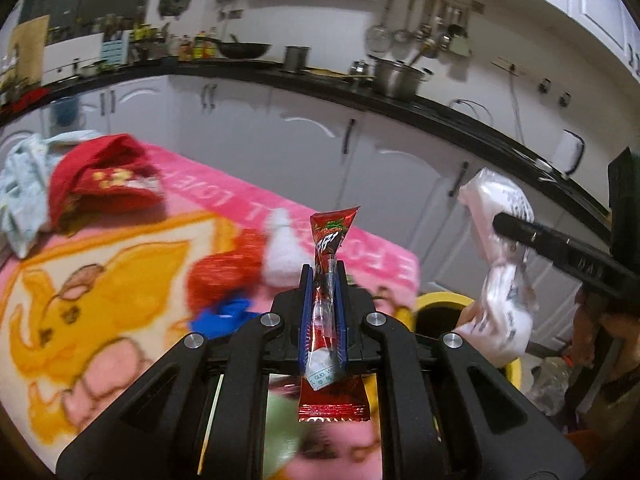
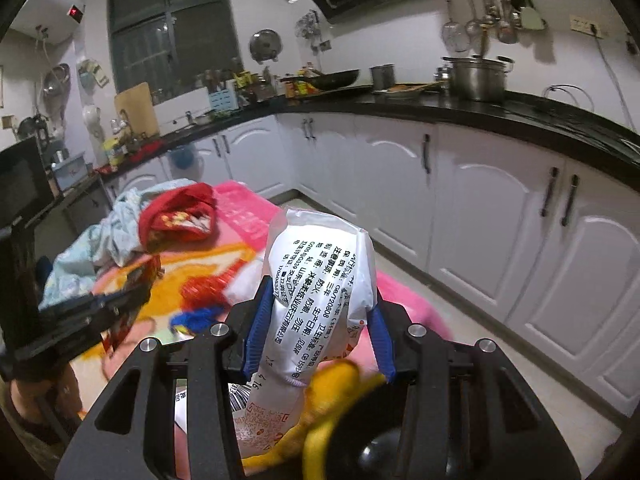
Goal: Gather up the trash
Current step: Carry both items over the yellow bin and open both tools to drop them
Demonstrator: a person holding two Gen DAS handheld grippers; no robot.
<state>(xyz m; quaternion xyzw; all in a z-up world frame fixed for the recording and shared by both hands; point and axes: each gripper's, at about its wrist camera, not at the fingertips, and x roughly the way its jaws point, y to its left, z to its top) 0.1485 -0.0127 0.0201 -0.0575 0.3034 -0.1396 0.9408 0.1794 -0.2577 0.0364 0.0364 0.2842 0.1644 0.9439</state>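
In the left wrist view my left gripper (image 1: pixel 323 276) is shut on a red foil snack wrapper (image 1: pixel 332 236) that sticks up between the blue pads and hangs out below them. It is held above a pink blanket (image 1: pixel 120 280). My right gripper (image 2: pixel 320 296) is shut on a crumpled white plastic bag with black print (image 2: pixel 316 272). The same white bag (image 1: pixel 500 292) shows at the right of the left wrist view, under the right gripper (image 1: pixel 508 240). A yellow-rimmed bin (image 1: pixel 440 304) stands just below both, beside the blanket's edge. The left gripper (image 2: pixel 128 300) shows at the left of the right wrist view.
On the blanket lie a red cloth (image 1: pixel 100 184), a pale blue cloth (image 1: pixel 20 188), and red (image 1: pixel 224 276), white (image 1: pixel 284 256) and blue (image 1: pixel 224 316) crumpled items. White cabinets (image 2: pixel 480 220) under a black counter (image 2: pixel 520 116) with pots run behind. A tiled floor strip (image 2: pixel 420 268) lies between.
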